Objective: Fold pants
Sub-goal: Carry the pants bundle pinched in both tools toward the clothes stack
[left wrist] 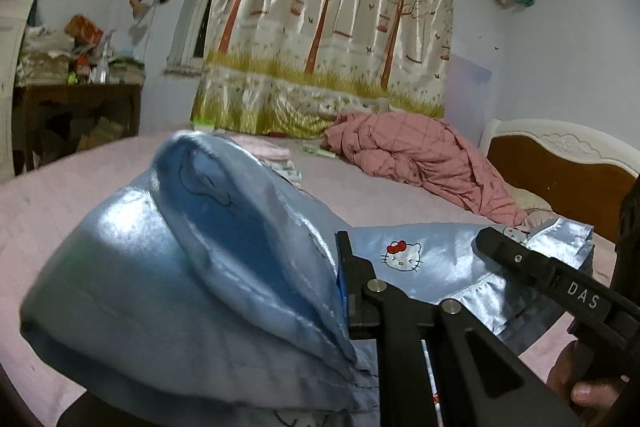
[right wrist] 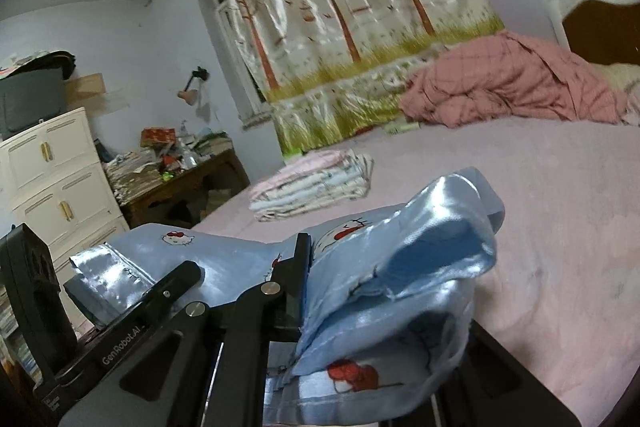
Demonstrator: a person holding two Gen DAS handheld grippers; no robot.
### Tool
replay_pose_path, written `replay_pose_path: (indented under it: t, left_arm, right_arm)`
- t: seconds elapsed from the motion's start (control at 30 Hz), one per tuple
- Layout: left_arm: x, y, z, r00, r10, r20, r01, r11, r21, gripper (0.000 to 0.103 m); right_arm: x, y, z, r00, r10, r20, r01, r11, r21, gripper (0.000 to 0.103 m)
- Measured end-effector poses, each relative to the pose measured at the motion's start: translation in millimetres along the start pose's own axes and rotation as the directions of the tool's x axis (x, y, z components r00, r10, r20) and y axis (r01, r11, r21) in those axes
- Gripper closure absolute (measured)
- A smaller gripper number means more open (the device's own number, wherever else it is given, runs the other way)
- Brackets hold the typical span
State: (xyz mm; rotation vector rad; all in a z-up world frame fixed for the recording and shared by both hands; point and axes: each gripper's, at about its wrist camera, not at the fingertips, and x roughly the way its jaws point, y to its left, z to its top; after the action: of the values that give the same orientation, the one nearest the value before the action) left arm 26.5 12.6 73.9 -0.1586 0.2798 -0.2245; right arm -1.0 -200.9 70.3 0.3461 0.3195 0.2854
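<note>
Both grippers are clamped on the pants [left wrist: 168, 267]: light blue satin, glossy, cartoon cat print, darker matte lining showing where the fabric bunches. I see them held up off the bed [left wrist: 360, 195], slung between the two grippers. Left gripper [left wrist: 344, 291] pinches a thick folded wad that bulges up and blocks most of my lower left view. Right gripper [right wrist: 304, 291] is clenched on another bunch of the same cloth, which drapes over its right finger and hides the fingertip. Both grippers sit rolled over sideways.

Bed sheet is pale pink, flat, slightly fuzzy. Rumpled pink checked quilt [left wrist: 420, 159] is piled at the far side by the headboard [left wrist: 560, 171]. Stack [right wrist: 312, 187] of folded clothes is near the bed edge, well apart from the pants. Shiny tree-print curtain [left wrist: 332, 27] behind, cluttered dark wood desk [right wrist: 176, 183], white drawers [right wrist: 60, 179].
</note>
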Motion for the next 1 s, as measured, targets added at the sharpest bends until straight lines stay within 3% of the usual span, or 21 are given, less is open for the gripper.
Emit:
replay_pose_path:
  t: [0.27,0.57,0.67,0.8,1.0]
  left_arm:
    - [-15.3,11.9,33.5,0.999,0.03,0.042,-0.034,0.995,0.092,0.092]
    - [-8.4,50.8,106.1,0.993,0.028,0.116,-0.044,0.989,0.143,0.093]
    - [8.1,69.6,133.7,0.994,0.008,0.105,-0.018,0.996,0.091,0.093]
    - [41.5,85.0,167.1,0.985,0.042,0.17,-0.065,0.989,0.13,0.092]
    - [125.6,121.3,212.3,0.973,0.051,0.225,-0.077,0.991,0.107,0.092]
  right_arm:
    - [1.1,30.0,22.8,0.998,0.046,0.038,-0.045,0.998,-0.044,0.093]
    - [30.3,82.8,75.6,0.989,0.101,0.111,-0.083,0.984,-0.156,0.093]
    - [50.8,102.1,102.6,0.983,0.121,0.135,-0.092,0.975,-0.201,0.093]
    - [88.0,124.7,140.5,0.975,0.133,0.178,-0.086,0.964,-0.252,0.093]
    - [179.8,135.5,200.1,0.96,0.156,0.233,-0.097,0.965,-0.245,0.093]
